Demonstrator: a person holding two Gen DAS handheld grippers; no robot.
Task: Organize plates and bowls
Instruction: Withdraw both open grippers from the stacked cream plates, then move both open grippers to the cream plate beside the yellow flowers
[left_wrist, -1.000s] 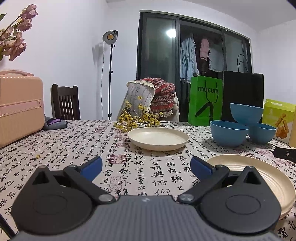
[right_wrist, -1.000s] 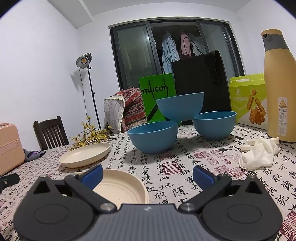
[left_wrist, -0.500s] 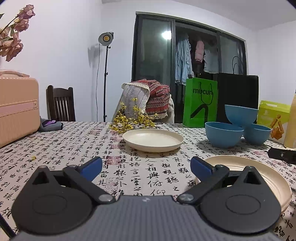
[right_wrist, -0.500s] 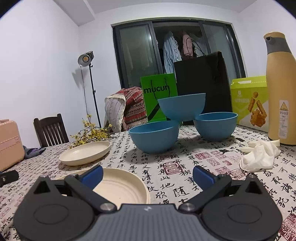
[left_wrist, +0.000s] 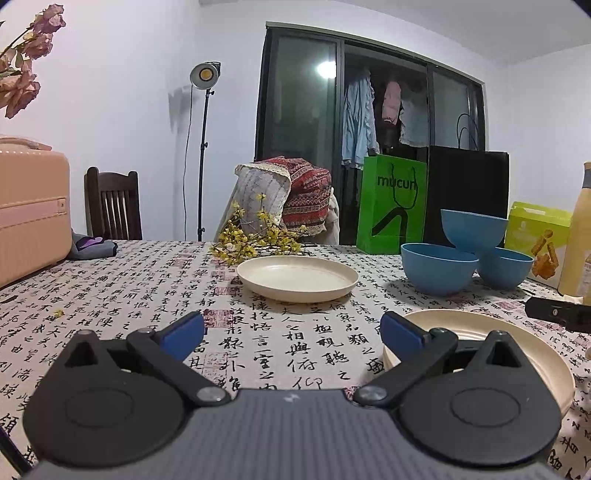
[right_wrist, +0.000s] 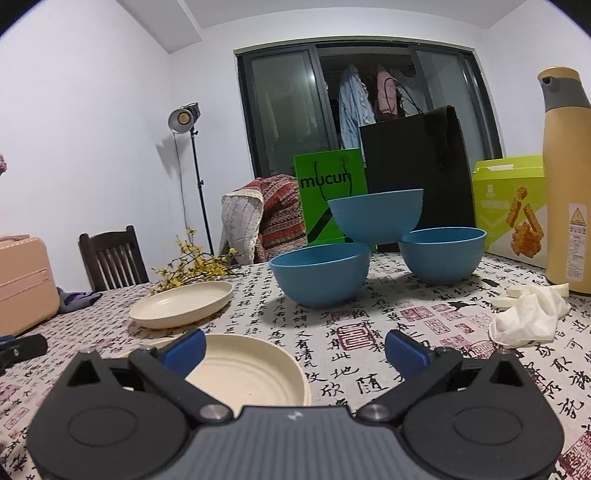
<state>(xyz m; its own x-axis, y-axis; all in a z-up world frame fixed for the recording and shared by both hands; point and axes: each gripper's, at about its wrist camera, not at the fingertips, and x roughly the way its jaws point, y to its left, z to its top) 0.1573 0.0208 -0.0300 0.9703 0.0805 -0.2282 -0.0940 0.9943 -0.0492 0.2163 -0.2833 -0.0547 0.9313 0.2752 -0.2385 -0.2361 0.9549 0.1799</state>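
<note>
Change since earlier frame: my left gripper (left_wrist: 291, 328) has swung slightly, so the far cream plate (left_wrist: 297, 282) and the bowls sit more toward the centre of its view; my right gripper (right_wrist: 293, 345) has shifted little, the bowls showing slightly higher.
Left gripper state: jaws released, spread wide, nothing between the blue fingertips (left_wrist: 183, 330); it hovers low over the table (left_wrist: 110, 295).
Right gripper state: jaws released, spread wide, holding nothing.
Near cream plate (right_wrist: 243, 373): lies flat on the calligraphy tablecloth; my right gripper's left fingertip overlaps its near rim in view, contact cannot be told. In the left view it lies at the right (left_wrist: 476, 332).
Far cream plate: flat on the table, apart from the near plate, just in front of the yellow flower sprig (left_wrist: 247, 240).
Blue bowls: two stand on the table, the left bowl (right_wrist: 321, 278) and the right bowl (right_wrist: 441, 253); a third bowl (right_wrist: 375, 218) rests on both rims between them.
Behind the bowls: green bag (right_wrist: 332, 192) and black bag (right_wrist: 413, 173).
Right side: tan bottle (right_wrist: 567, 184), crumpled white glove (right_wrist: 528, 319), and yellow-green box (right_wrist: 511, 206).
Left side: pink case (left_wrist: 31, 210).
</note>
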